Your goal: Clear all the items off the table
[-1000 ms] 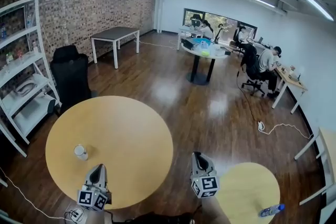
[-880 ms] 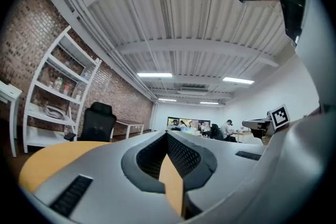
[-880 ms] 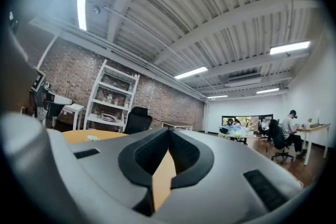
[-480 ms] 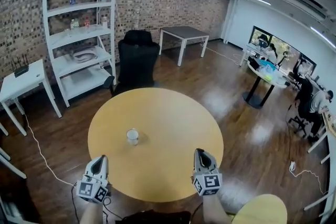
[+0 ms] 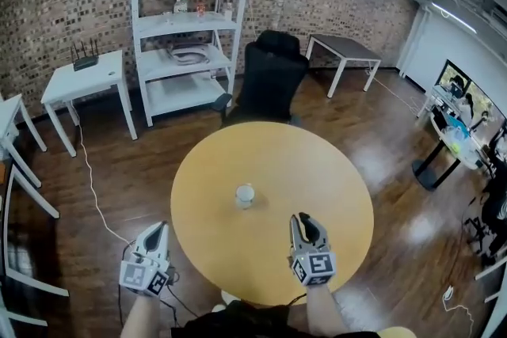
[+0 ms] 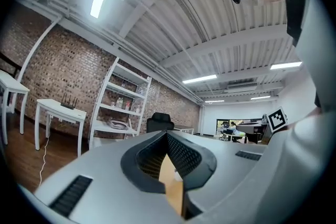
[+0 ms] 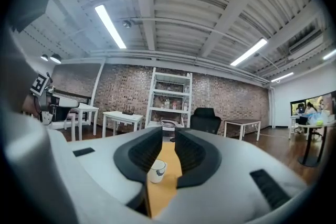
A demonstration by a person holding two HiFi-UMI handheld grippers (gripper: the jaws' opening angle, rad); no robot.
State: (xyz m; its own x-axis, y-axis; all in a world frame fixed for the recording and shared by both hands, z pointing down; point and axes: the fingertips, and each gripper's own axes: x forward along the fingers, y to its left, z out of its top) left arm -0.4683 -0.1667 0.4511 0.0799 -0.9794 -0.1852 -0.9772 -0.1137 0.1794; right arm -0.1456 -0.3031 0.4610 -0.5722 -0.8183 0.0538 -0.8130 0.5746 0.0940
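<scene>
Inspection finds one item on the round wooden table [image 5: 317, 170]: a white cup [image 5: 245, 195], standing upright a little left of the table's middle and well clear of every edge.

Your right gripper [image 5: 302, 219] is over the near part of the tabletop, to the right of the cup and nearer to you than it, not touching it. Its own view shows the jaws a narrow slot apart and roughly parallel; they have just been opening. Nothing is gripped. The cup shows low in that slot, out on the table beyond the tips and slightly to their left.

Your left gripper [image 5: 160, 228] is off the table's near-left edge, above the wood floor [image 5: 103, 194], apart from the cup. Its view shows the fingertips pressed together at the front, with only a wedge of tabletop visible behind the closed tips. It holds nothing.

Beyond the table's far edge stands a black chair [image 5: 273, 79]. Behind that, against the brick wall, is a white shelf unit [image 5: 190, 28], and to its left a small white side table [image 5: 83, 83].
</scene>
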